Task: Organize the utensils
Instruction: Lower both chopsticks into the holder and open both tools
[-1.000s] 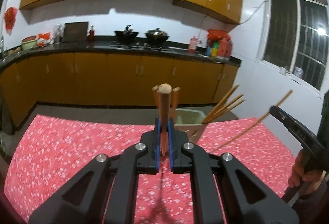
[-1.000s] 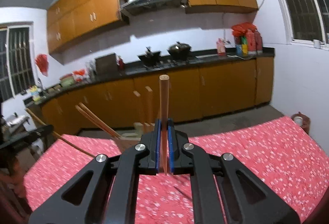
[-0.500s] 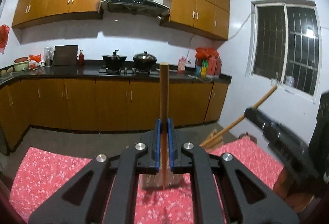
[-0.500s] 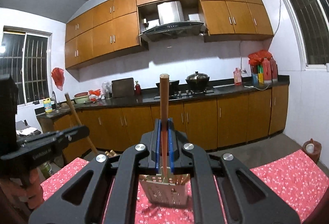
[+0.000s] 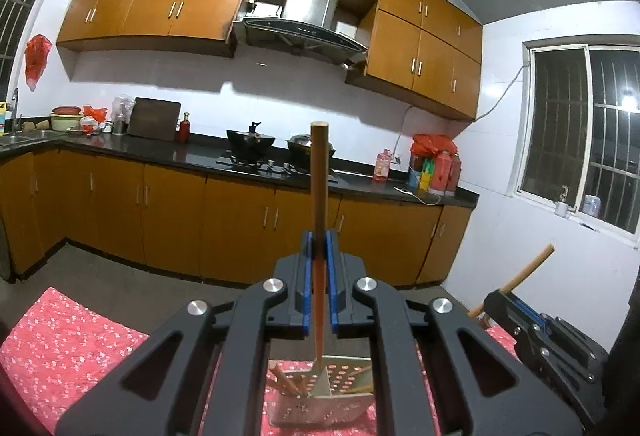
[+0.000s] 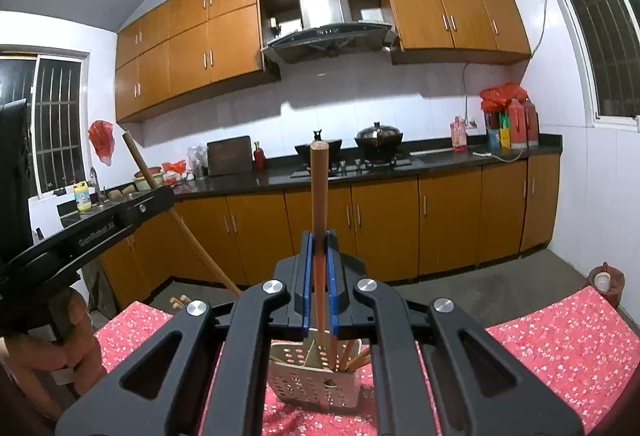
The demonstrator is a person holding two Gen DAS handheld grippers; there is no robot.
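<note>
My left gripper [image 5: 319, 236] is shut on a brown wooden chopstick [image 5: 319, 172] held upright; its tip hangs over the divider of the perforated utensil holder [image 5: 320, 402] on the red cloth. My right gripper [image 6: 319, 236] is shut on another chopstick [image 6: 319, 188] whose lower end reaches into the right compartment of the holder [image 6: 316, 382], beside several chopsticks [image 6: 354, 356]. The right gripper also shows in the left wrist view [image 5: 500, 300], and the left gripper in the right wrist view [image 6: 156, 196], its chopstick [image 6: 138, 156] slanting down.
The table carries a red flowered cloth [image 6: 560, 348]. Kitchen cabinets [image 5: 240, 232], a counter with pots [image 5: 250, 144] and windows stand behind. A hand [image 6: 68, 340] holds the left gripper's handle. A small red bin [image 6: 606, 282] sits on the floor at right.
Both grippers have tilted up and come over the holder, so the chopsticks now stand upright above it. The right chopstick has gone down into the right compartment.
</note>
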